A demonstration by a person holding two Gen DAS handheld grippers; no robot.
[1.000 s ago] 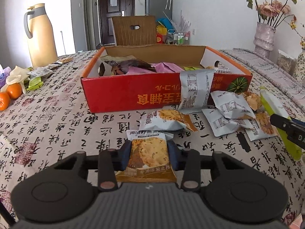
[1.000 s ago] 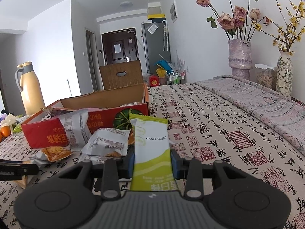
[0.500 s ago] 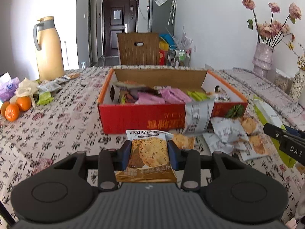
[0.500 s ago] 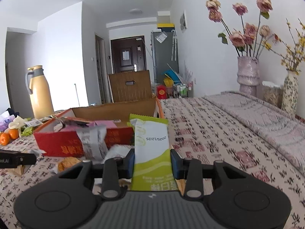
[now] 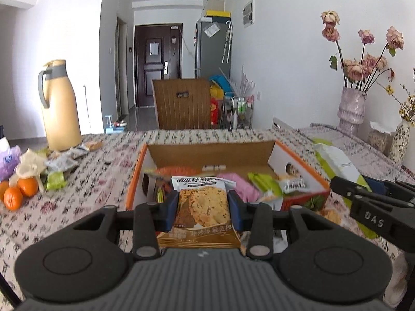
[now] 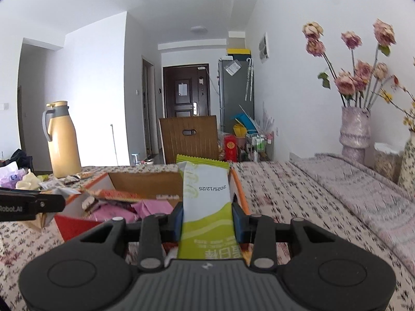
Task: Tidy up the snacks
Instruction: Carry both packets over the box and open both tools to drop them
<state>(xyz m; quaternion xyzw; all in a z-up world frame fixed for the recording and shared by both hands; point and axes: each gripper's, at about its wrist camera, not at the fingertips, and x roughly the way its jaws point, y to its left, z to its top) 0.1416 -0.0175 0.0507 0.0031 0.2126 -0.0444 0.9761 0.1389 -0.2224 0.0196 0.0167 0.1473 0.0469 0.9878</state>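
My left gripper point(image 5: 203, 207) is shut on a brown oat-cookie packet point(image 5: 201, 208), held up in front of the red cardboard box point(image 5: 306, 173). The box is open on top and holds several snack packets, pink and green among them. My right gripper point(image 6: 207, 216) is shut on a long green-and-white snack bar packet point(image 6: 206, 197), raised near the box's right end point(image 6: 240, 189). In the left wrist view the right gripper point(image 5: 373, 207) enters from the right with the green packet point(image 5: 339, 162). A few loose packets point(image 5: 329, 213) lie by the box's front right corner.
The patterned tablecloth point(image 5: 96, 178) covers the table. A yellow thermos jug point(image 5: 61, 106), oranges point(image 5: 19, 191) and wrappers point(image 5: 59, 163) sit at the left. Vases of dried flowers point(image 6: 355, 127) stand at the right. A wooden chair back point(image 5: 181, 103) is behind the table.
Both grippers have risen with their packets still held; the box now sits lower in each view and its inside shows. The loose packets on the table have dropped toward the lower edge.
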